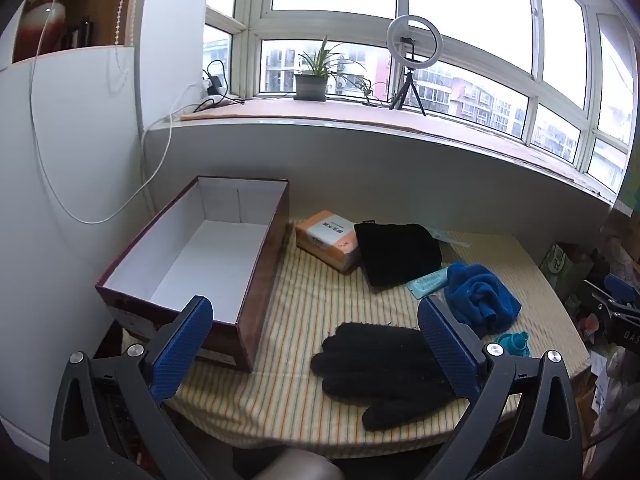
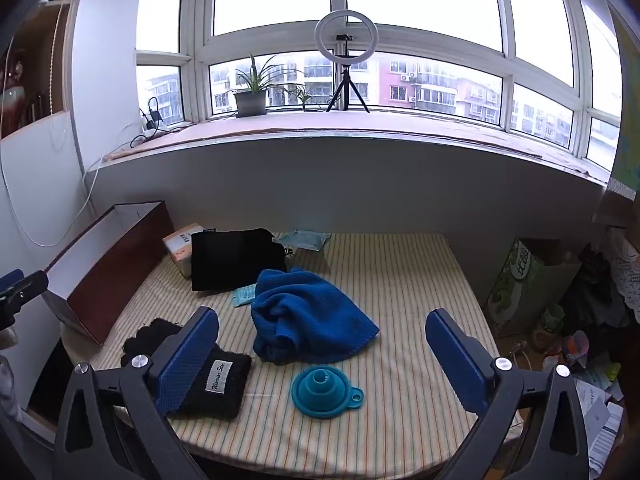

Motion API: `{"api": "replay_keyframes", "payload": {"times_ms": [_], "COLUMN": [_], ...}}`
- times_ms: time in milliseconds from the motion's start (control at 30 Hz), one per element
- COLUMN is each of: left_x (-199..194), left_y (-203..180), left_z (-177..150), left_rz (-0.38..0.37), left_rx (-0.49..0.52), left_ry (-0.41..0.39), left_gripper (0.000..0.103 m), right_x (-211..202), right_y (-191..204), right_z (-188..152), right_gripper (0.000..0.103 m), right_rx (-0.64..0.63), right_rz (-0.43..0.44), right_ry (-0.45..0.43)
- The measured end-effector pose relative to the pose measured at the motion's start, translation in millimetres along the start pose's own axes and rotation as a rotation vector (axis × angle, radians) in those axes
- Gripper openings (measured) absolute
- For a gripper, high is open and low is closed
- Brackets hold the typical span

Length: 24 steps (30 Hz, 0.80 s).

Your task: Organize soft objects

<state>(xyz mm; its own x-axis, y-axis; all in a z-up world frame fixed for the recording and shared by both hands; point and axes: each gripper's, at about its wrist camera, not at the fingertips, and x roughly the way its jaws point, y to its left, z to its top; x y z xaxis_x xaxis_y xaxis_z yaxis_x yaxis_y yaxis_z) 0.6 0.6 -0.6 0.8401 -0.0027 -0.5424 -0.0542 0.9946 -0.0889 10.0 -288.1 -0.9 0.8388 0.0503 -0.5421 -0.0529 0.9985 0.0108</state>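
Note:
An empty cardboard box [image 1: 208, 256] with a white inside stands at the table's left [image 2: 100, 264]. Black knit gloves [image 1: 384, 368] lie near the front edge [image 2: 216, 380]. A crumpled blue towel [image 2: 308, 320] sits mid-table [image 1: 484, 296]. A black pouch [image 1: 396, 252] rests against an orange tissue pack [image 1: 326, 236] at the back [image 2: 232, 258]. My left gripper [image 1: 316, 328] hangs open above the front edge, nothing between its fingers. My right gripper [image 2: 322, 340] is open too, held above the towel and funnel.
A teal silicone funnel [image 2: 324, 390] lies on the striped tablecloth [image 2: 420, 320]. A teal packet [image 1: 428, 280] lies beside the towel. A green carton [image 2: 520, 280] and clutter crowd the right side. The window sill carries a plant [image 2: 252, 96] and a ring light [image 2: 346, 60].

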Motion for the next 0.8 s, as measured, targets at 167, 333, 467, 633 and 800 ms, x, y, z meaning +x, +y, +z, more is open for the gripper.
{"api": "replay_keyframes", "payload": {"times_ms": [167, 333, 467, 633, 800], "left_x": [3, 4, 4, 4, 5], "left_y": [-3, -3, -2, -2, -2], "left_z": [-1, -4, -5, -3, -5], "left_rz": [0.018, 0.011, 0.011, 0.011, 0.008], "left_rx": [0.016, 0.017, 0.017, 0.016, 0.016], "left_ry": [-0.001, 0.008, 0.011, 0.014, 0.015], "left_gripper": [0.102, 0.102, 0.102, 0.102, 0.102], "right_x": [-1, 1, 6, 3, 6], "right_y": [3, 12, 9, 12, 14], "right_z": [0, -4, -3, -3, -3], "right_gripper": [0.102, 0.102, 0.102, 0.102, 0.102], "right_rx": [0.014, -0.011, -0.009, -0.015, -0.018], "right_rz": [0.018, 0.02, 0.026, 0.02, 0.016], "right_ry": [0.0, -0.005, -0.002, -0.005, 0.005]}}
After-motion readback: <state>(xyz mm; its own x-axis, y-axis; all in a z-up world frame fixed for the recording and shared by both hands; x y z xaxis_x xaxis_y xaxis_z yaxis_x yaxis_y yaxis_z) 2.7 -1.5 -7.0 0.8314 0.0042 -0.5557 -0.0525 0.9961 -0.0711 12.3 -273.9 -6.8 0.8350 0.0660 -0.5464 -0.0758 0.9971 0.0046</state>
